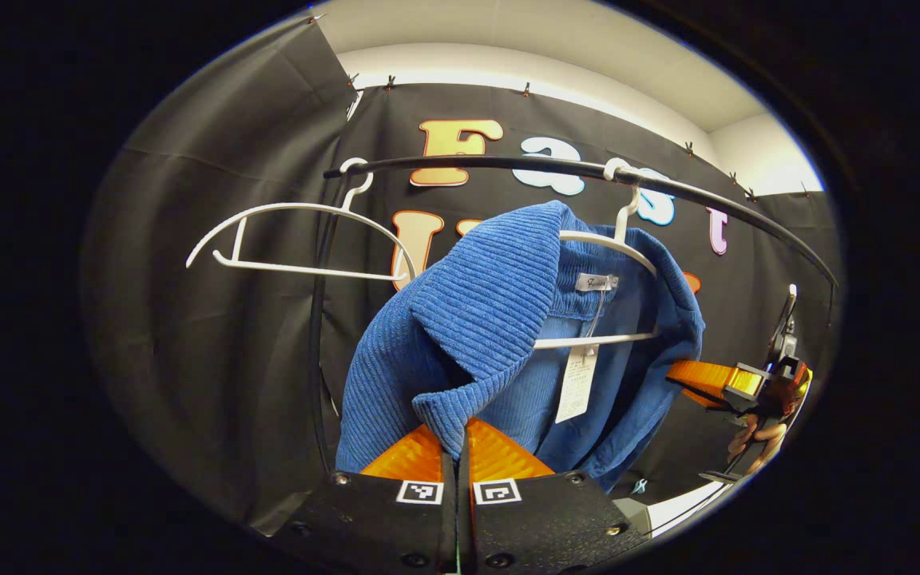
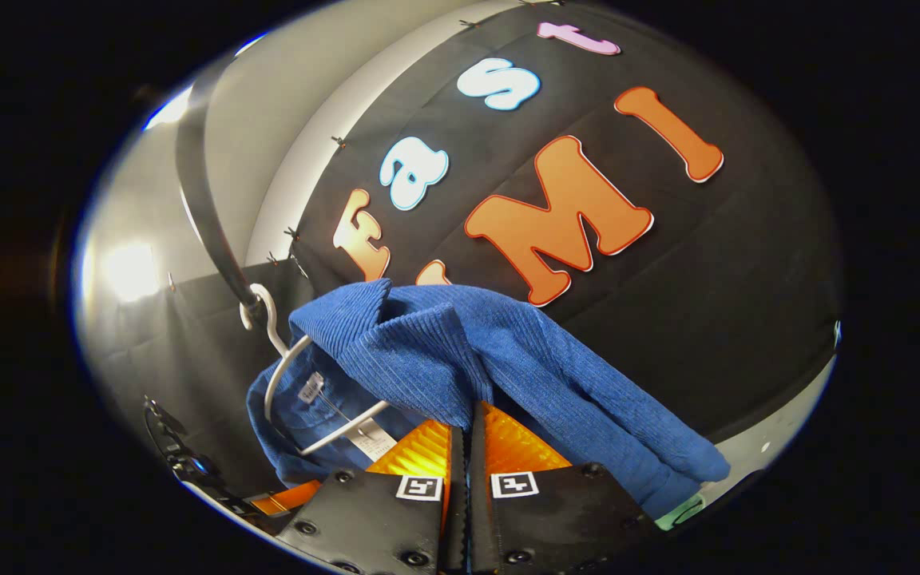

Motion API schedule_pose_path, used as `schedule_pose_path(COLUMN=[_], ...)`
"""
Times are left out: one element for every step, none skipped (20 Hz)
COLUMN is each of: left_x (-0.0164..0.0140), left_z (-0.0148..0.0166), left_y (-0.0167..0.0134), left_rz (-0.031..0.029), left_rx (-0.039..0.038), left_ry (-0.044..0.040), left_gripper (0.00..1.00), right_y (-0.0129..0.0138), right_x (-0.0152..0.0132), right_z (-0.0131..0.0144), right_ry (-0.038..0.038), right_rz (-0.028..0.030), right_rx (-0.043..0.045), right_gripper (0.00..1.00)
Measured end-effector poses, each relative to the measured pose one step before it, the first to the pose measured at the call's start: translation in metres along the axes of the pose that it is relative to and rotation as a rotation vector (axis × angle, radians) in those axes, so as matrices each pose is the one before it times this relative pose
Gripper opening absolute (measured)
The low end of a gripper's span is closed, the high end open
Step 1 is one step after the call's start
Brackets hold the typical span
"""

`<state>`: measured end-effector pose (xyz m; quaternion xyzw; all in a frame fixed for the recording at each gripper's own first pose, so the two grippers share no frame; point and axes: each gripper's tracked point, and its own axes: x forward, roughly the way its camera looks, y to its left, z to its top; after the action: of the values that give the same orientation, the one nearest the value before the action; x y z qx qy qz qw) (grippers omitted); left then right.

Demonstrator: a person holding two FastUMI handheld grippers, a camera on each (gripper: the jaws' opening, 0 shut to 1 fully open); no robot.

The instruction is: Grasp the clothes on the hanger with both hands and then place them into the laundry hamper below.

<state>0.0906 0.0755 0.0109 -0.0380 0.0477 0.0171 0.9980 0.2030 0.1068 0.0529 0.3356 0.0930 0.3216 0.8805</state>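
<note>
Blue corduroy filled the space just ahead of both tools: the jacket hung half off its white hanger on the black rail, the collar and one shoulder bunched forward. In the left gripper view, the left hand-held gripper had its fingers drawn almost together, with a fold of the collar edge pinched between them right at the tips. In the right gripper view, the right hand-held gripper was closed the same way on the jacket, the cloth draping away to its right and the hanger lying beyond and to its left, with its hook over the rail. That same right tool also showed far off to the right of the left one, beside the jacket's far side, held by a hand. A second, bare hanger hung up and to the left of the left tool.

By my reading, the grasping step was done and the lift-off was in hand. The next move called for drawing the garment forward and clear of the hanger arm, both grips held firm, then lowering it toward the hamper, which lay somewhere below both tools; the hanger snagging in a sleeve looked the likeliest trouble.
</note>
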Motion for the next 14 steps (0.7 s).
schedule_pose_path(left_x=[-0.0015, -0.00058, -0.00295, -0.00275, -0.00332, -0.00293, -0.0025, -0.00294, -0.00334, -0.00261, -0.00286, -0.00112, -0.00195, -0.00278], left_z=[0.0032, 0.00199, 0.00118, 0.00162, 0.00313, 0.00393, 0.00379, 0.00415, 0.00365, 0.00376, 0.00536, 0.00373, 0.00393, 0.00449], left_y=[-0.00016, -0.0025, -0.00227, 0.00012, 0.0003, -0.00081, -0.00115, -0.00144, 0.00136, 0.00183, 0.0012, 0.00131, 0.00177, 0.00213], left_rz=[-0.01229, -0.01975, -0.02121, -0.01696, -0.01372, -0.01504, -0.01463, -0.01293, -0.00502, -0.00322, -0.00165, -0.00014, -0.00253, -0.00359], left_rx=[-0.00965, -0.0151, -0.0132, -0.00354, 0.00139, -0.00091, -0.00498, -0.00558, -0.0004, 0.00266, 0.00285, -0.00097, -0.00682, -0.00775], left_ry=[0.00493, 0.01093, 0.01586, 0.01438, 0.00804, 0.00333, 0.00495, 0.00416, -0.00096, -0.00322, -0.00351, -0.00571, -0.00535, -0.00543], left_gripper=[0.0, 0.02, 0.02, 0.02, 0.0, 0.0, 0.0, 0.0, 0.0, 0.0, 0.0, 0.02, 0.02, 0.02], right_y=[0.00132, 0.00174, 0.00132, 0.00138, 0.00314, 0.00135, 0.00188, 0.00063, 0.00385, 0.0023, 0.00055, 0.00026, 0.0007, 0.00088], right_x=[-0.00189, -0.00059, -0.001, 0.00001, -0.00218, -0.00172, -0.00136, 0.00009, 0.00028, -0.00036, 0.00009, 0.00005, 0.00128, 0.00081], right_z=[0.00309, 0.00398, 0.00383, 0.00343, 0.00612, 0.00683, 0.00297, 0.00469, 0.00402, 0.00508, 0.00395, 0.00444, 0.00451, 0.00242], right_ry=[0.00757, 0.00196, -0.00611, -0.00028, -0.00557, -0.00755, -0.00475, -0.00614, -0.0067, -0.00896, -0.00944, -0.00917, -0.00859, -0.00435], right_rz=[0.01596, 0.01793, 0.01548, 0.01371, 0.01388, 0.01212, 0.00752, 0.00515, 0.0074, 0.00537, 0.00328, 0.00245, 0.00201, 0.00147], right_rx=[0.02853, 0.03054, 0.03064, 0.02441, 0.01587, 0.00985, 0.00635, 0.00736, 0.00915, 0.0107, 0.00954, 0.00959, 0.01042, 0.00817], right_gripper=[0.09, 0.09, 0.09, 0.09, 0.09, 0.09, 0.09, 0.09, 0.09, 0.09, 0.09, 0.09, 0.09, 0.09])
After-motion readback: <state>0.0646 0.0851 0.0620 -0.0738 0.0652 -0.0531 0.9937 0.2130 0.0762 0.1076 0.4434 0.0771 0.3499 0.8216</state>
